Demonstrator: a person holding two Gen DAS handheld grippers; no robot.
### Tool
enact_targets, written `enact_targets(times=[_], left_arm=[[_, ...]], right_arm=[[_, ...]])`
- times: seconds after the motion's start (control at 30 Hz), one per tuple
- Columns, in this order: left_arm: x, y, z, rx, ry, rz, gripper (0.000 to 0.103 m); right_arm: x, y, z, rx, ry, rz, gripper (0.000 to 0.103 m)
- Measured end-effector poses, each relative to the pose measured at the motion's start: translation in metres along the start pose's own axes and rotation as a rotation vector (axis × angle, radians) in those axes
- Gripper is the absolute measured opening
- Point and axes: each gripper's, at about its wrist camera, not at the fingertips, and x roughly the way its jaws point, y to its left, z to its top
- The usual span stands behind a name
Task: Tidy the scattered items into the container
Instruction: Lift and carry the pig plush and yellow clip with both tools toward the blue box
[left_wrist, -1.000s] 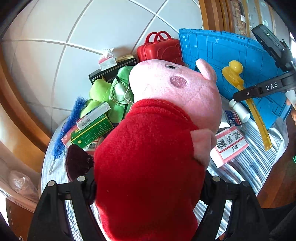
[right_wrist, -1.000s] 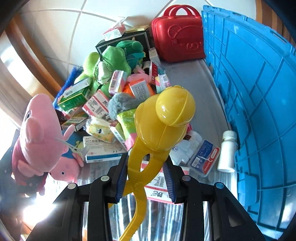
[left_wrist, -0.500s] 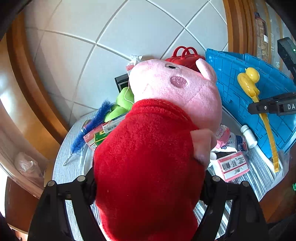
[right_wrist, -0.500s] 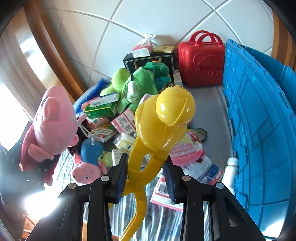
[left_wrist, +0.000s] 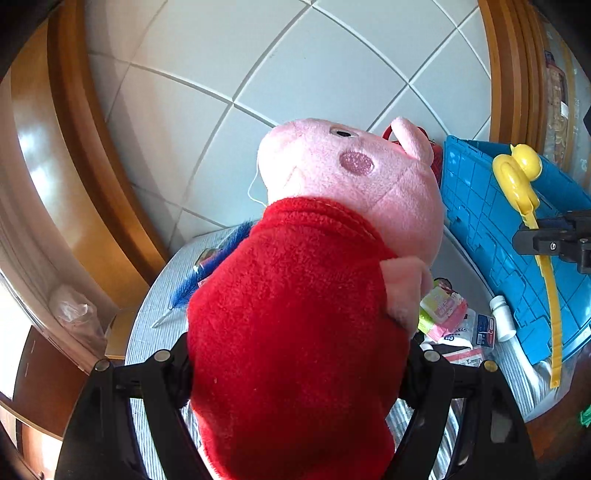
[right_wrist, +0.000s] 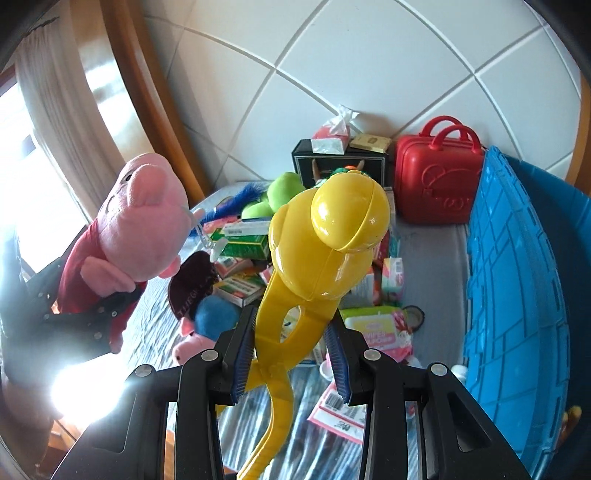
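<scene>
Blue crate, the largest object, stands at the right edge of the striped table, its ribbed wall facing the clutter. Pink pig plush in a red dress is clamped at the body between the widely spread jaws of the left gripper and held above the table; the right wrist view shows it at left. Red toy suitcase stands upright against the tiled wall, just beside the crate. Yellow duck-shaped tongs are gripped at the handles by the narrowly set jaws of the right gripper, duck head uppermost. Green plush, medicine boxes and a wipes pack lie scattered on the table; smaller items, possibly sachets, are unclear
</scene>
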Motion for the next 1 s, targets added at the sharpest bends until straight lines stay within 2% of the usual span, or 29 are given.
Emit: enact_targets(times=[0.57,1.0], left_arm=[[-0.016,-0.041,0.042,-0.017,-0.024,0.085,0.08],[-0.017,-0.091,0.084,0.008,-0.069,0.085,0.08]], right_arm=[[-0.036,-0.03,0.024,-0.05,-0.081,0.074,0.036],[-0.058,-0.077,0.035,-0.039,-0.111,0.082,0.036]])
